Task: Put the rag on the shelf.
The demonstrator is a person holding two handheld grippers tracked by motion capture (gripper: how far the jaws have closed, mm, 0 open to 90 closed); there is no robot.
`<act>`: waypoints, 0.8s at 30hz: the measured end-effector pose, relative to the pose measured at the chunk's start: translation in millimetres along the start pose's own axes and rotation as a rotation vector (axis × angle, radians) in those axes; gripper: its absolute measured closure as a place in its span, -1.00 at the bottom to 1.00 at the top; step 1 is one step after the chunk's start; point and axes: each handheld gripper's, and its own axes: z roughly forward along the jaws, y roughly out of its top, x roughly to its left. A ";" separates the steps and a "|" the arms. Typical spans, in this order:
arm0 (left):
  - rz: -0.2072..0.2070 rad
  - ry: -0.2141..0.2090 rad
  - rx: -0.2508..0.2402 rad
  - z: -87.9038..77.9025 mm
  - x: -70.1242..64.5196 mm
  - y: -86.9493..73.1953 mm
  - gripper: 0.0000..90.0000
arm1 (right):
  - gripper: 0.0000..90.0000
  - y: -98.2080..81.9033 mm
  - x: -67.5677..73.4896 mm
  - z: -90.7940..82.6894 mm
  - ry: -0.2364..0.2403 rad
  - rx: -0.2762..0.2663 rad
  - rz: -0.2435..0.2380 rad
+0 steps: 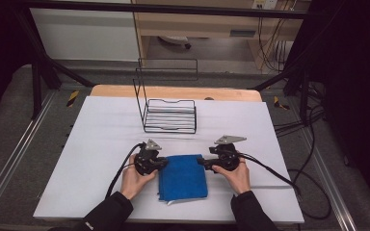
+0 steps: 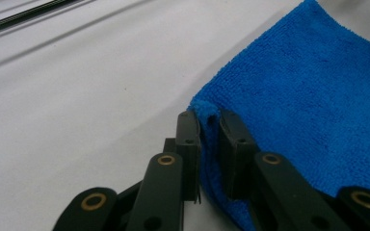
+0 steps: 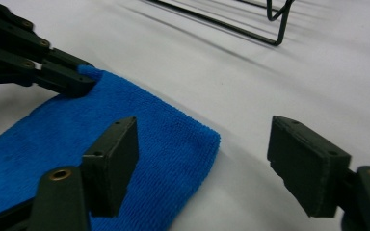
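Left tongs (image 2: 208, 126) pinch towel (image 2: 308, 101) corner; right tongs (image 3: 202, 166) gape — straddling its edge.

1 high camera looking forward and down, 2 close tongs cameras low over the shared blue cloth (image 1: 183, 177).

Folded blue cloth (image 1: 183, 176) lies on white table (image 1: 101, 144); left gripper (image 1: 164, 163) apparently touches its corner, right gripper (image 1: 201, 162) beside.

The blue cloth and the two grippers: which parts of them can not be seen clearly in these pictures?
- Blue cloth: left gripper view, right edge cuts it off.
- Pinched cloth corner: left gripper pads hide it.
- Right gripper: right gripper view, whether its pads touch the cloth cannot be told.
- Wire rack: the top edge cuts it off.
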 end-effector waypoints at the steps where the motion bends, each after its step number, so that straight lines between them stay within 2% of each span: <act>1: 0.004 0.001 -0.002 0.0 -0.1 -0.1 0.76 | -0.31 1.0 0.3 4.5 -0.010 0.016 0.007; 5: 0.006 -0.006 -0.003 0.0 0.9 -0.3 0.76 | -0.05 0.0 -0.7 13.1 -0.022 0.040 0.009; 10: 0.006 -0.004 -0.005 0.0 0.6 -0.6 0.76 | 0.18 -3.5 0.0 17.5 -0.033 0.063 0.020; 15: 0.005 -0.006 -0.008 0.0 1.2 -0.9 0.76 | 0.48 -7.2 3.1 20.2 -0.020 0.084 0.038; 17: 0.007 -0.006 -0.008 0.0 1.1 -0.9 0.76 | 0.55 -7.9 5.3 20.1 -0.014 0.087 0.064; 24: 0.006 -0.008 -0.009 0.0 1.4 -1.0 0.76 | 0.82 -7.1 4.1 20.0 0.019 0.115 0.101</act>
